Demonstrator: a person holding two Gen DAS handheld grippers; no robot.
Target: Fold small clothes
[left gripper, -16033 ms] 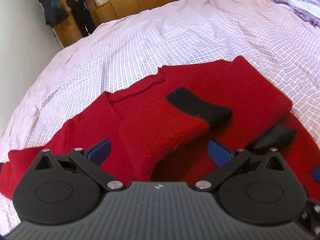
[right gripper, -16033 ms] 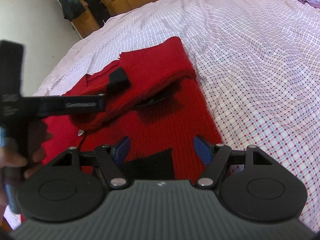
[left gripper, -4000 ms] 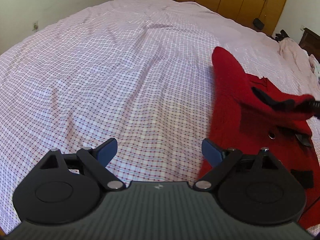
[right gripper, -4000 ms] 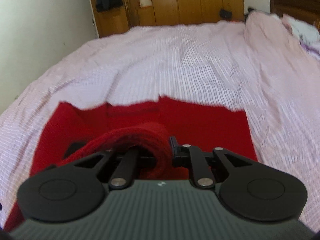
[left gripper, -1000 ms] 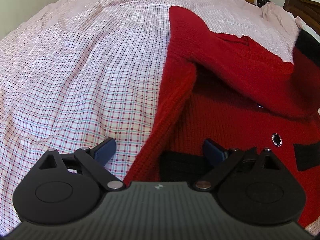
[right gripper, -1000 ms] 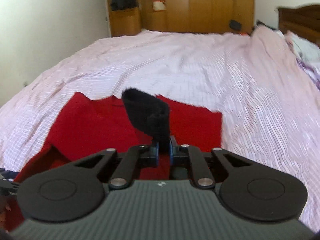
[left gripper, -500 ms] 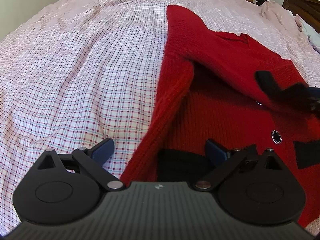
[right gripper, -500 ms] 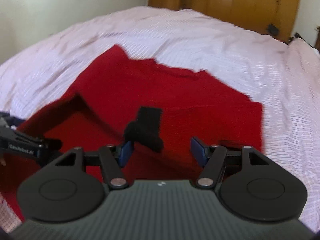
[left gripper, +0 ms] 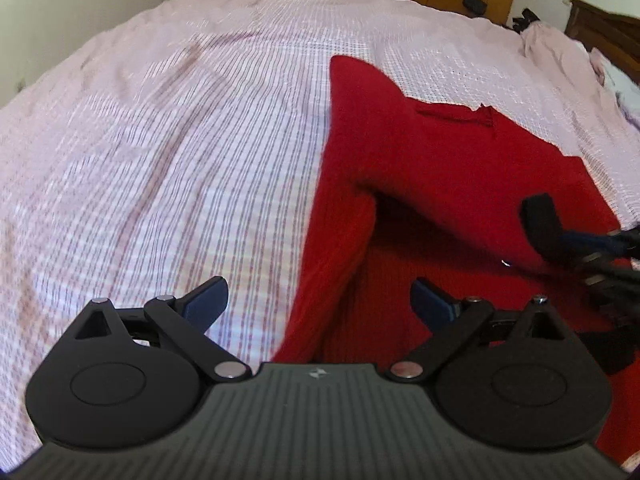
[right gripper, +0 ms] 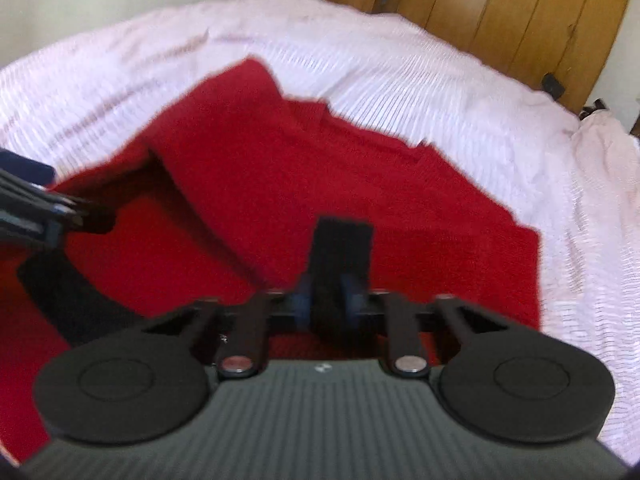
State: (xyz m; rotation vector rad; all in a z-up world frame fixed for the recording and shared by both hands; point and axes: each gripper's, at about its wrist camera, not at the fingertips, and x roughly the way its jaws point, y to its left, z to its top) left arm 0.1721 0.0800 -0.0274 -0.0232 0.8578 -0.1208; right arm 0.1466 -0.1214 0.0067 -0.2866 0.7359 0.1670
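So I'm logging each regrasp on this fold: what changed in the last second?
The right tongs let the black cuff go, swung down toward the red sweater, and their jaws have just been closing on that cuff again, now laid over the sweater's body. The left tongs stayed open, holding nothing. The sweater stayed on the checked bedsheet.

Wide bed (left gripper: pixel 200 128) under pink checked sheet, creased, filling most of both views; plain pale wall (left gripper: pixel 80 8) at left; wooden wardrobe doors (right gripper: pixel 520 12) behind far edge; dark wooden headboard (left gripper: pixel 608 36) at right, rumpled bedding (left gripper: pixel 616 76) beside it; soft daylight
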